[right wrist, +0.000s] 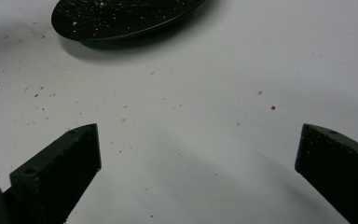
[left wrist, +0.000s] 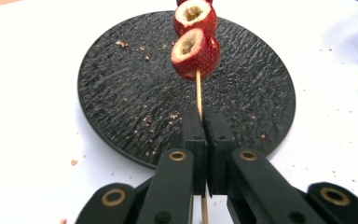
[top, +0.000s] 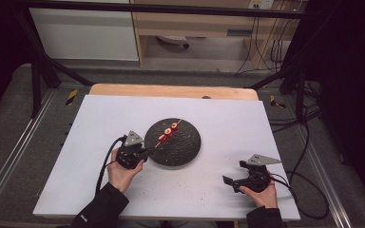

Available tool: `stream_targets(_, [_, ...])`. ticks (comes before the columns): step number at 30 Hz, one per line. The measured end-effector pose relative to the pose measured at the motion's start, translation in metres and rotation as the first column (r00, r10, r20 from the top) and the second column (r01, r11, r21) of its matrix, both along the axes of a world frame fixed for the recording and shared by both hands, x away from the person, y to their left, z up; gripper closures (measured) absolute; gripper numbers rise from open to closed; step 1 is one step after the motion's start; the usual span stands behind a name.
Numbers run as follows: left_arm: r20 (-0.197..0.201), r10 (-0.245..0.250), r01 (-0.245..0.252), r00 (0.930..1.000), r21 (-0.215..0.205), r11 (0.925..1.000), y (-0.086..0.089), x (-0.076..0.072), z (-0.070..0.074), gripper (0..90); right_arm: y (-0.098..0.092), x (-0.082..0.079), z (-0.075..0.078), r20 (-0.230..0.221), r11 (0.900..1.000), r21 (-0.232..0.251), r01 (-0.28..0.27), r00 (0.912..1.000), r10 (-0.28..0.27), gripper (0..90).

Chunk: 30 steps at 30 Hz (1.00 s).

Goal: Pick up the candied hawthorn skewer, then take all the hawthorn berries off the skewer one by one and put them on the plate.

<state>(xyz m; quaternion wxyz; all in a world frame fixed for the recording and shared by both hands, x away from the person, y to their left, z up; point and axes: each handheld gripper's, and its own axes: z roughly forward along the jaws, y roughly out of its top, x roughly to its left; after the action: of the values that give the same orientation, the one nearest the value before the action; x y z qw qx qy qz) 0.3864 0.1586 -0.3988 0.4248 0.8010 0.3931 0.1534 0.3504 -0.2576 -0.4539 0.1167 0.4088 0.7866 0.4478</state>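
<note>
Above the black plate (left wrist: 121,93), left gripper (left wrist: 204,126) clamps the skewer (left wrist: 198,91); right gripper (right wrist: 198,154) gapes.

At the bottom centre of the frame the left tongs (left wrist: 205,122) are clamped on a thin skewer (left wrist: 198,95). It rises to the top centre, carrying red hollowed fruits (left wrist: 195,52). Behind them a black, crumb-strewn plate (left wrist: 121,93) lies on the white worktop (left wrist: 28,102).

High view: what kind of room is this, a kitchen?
Probably not a kitchen; more likely a lab or workshop set up for recording. A white table stands inside a black metal frame, cables trail across the floor, and a dark plate sits on the table.
</note>
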Motion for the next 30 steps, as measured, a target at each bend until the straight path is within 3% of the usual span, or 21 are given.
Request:
stream_targets(9, [0.031, -0.021, 0.022, 0.9993, -0.037, 0.9991, 0.024, -0.017, -0.002, 88.3, 0.002, 0.0, 0.001, -0.01, 1.0, 0.014, 0.0, 1.0, 0.001, 1.5])
stream_targets(13, [0.047, -0.037, 0.038, 0.9982, -0.022, 0.9991, 0.032, -0.024, -0.004, 88.3, 0.006, 0.0, 0.001, -0.015, 1.0, 0.02, -0.009, 0.9998, 0.01, 1.5])
stream_targets(20, [0.06, -0.046, 0.049, 0.9971, -0.042, 0.9979, 0.048, -0.035, -0.011, 88.3, 0.011, 0.0, 0.005, -0.01, 1.0, 0.027, -0.009, 0.9999, 0.009, 1.5])
stream_targets(30, [0.071, -0.068, 0.072, 0.9952, -0.064, 0.9953, 0.055, -0.045, -0.017, 88.3, 0.034, 0.002, 0.014, -0.007, 0.998, 0.047, -0.038, 0.9992, 0.038, 1.5])
